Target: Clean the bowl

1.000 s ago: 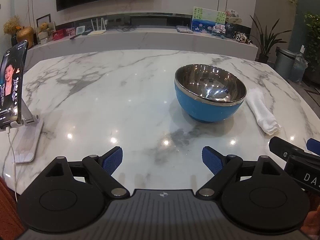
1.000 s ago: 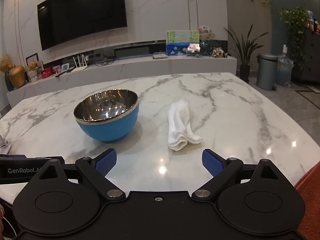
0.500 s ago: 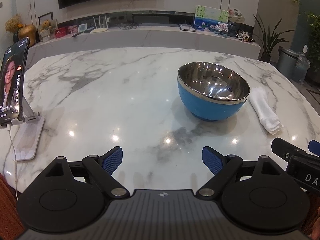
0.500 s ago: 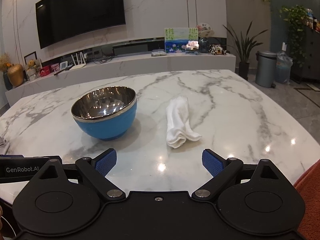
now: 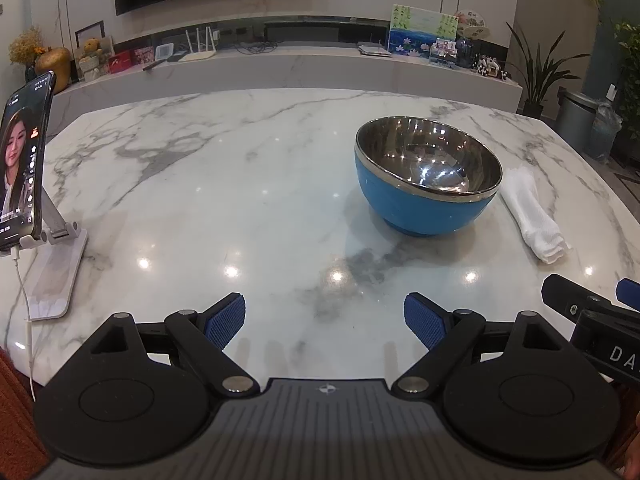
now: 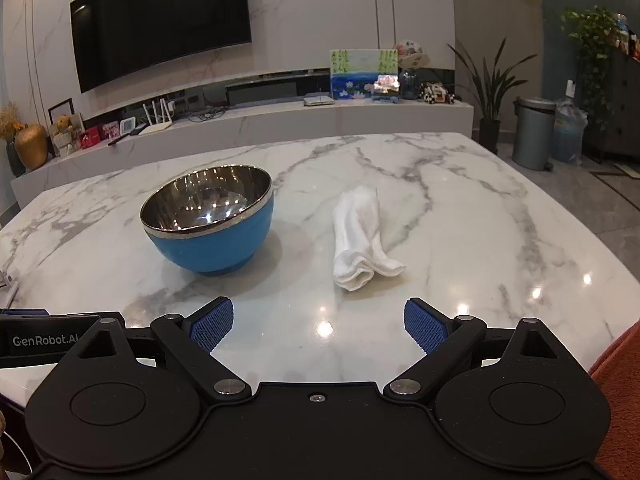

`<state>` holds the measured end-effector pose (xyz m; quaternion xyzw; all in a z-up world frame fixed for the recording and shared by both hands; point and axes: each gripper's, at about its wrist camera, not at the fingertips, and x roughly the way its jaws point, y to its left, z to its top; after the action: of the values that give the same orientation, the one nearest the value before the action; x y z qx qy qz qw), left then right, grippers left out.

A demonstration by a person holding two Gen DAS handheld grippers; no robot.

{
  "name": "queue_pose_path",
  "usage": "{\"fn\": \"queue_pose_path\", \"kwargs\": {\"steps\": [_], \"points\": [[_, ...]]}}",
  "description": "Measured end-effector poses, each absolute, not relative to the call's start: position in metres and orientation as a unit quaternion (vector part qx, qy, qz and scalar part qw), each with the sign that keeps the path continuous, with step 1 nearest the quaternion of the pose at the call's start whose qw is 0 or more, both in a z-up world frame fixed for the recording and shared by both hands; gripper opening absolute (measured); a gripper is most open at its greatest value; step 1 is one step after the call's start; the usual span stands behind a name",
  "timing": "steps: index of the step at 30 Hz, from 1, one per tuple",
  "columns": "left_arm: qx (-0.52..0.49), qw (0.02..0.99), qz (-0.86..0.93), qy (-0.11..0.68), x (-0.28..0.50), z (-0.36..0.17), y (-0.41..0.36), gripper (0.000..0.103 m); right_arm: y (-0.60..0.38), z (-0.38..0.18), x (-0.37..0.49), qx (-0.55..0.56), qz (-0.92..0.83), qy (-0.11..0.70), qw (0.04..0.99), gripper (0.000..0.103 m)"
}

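Your bowl (image 5: 428, 184) stands upright on the counter (image 5: 240, 184), ahead and to the right of your left hand-held gripper (image 5: 324, 320) and ahead and to the left of your right hand-held gripper (image 6: 319, 322). It is round, blue on the outside, with a shiny steel lining and rim that throw back the ceiling lights. Just beside it on its right lies a white cloth (image 6: 362, 236), loosely rolled and soft-looking, close to the bowl but apart from it.

You hold both hand-held grippers low over the near edge of the counter, level and pointing forward. Each has its blue ribbed pads (image 5: 226, 320) spread wide apart with nothing between them. The right hand-held gripper aims roughly at the near end of the cloth; the left one aims at bare marble to the left of the bowl. From the left wrist view the tip of the right tool shows at the far right edge.

The counter is glossy white marble with grey veins and rounded corners. Open surface lies between your pads and the bowl, and to the left of it. At the far left edge a phone (image 5: 24, 160) leans on a white stand (image 5: 56, 272), with a cable (image 5: 24, 312) hanging down.
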<state>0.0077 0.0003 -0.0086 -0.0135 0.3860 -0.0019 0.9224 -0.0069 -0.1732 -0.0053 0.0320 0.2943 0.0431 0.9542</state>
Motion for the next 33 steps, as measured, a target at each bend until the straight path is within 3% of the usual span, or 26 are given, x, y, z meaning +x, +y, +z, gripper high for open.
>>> {"fn": "queue_pose_path", "kwargs": {"steps": [33], "points": [[-0.006,0.910,-0.007,0.414,0.025,-0.025,-0.004,0.087,-0.170,-0.020,0.012,0.032,0.046,0.319,0.946,0.093]]}}
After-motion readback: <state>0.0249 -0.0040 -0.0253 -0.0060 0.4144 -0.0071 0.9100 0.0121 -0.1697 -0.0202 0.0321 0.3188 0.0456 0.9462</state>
